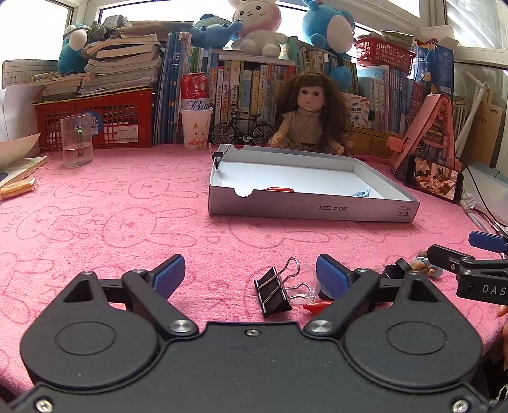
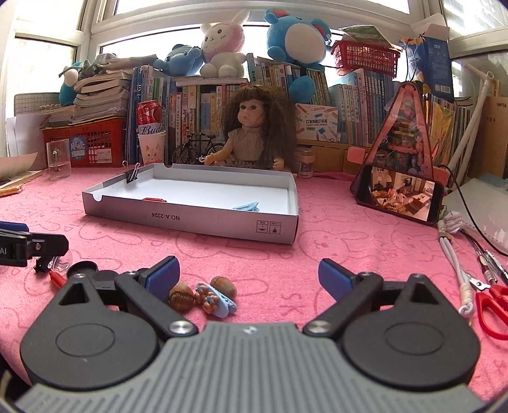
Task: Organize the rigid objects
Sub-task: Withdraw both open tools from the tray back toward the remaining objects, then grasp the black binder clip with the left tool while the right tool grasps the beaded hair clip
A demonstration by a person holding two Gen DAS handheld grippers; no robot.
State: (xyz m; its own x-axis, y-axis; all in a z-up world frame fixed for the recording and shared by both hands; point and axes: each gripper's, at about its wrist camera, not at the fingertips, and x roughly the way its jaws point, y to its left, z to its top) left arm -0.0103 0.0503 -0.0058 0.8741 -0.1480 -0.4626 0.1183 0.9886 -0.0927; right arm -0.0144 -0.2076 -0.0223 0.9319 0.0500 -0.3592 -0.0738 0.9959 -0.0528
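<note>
Daylit desk, backlit by windows, strong fisheye in both views.

Light comes from windows behind the books; panes blown out to white, plush toys up there edged w/ glare. Pink surface evenly lit, shadows soft & short, e.g. under the binder clip. Doll face a bit dim vs the bright bkgd. Focus sharp mid-frame, no motion blur. Straight lines bow toward edges; corners vignette to black. Phone screen glows, readable.
</note>
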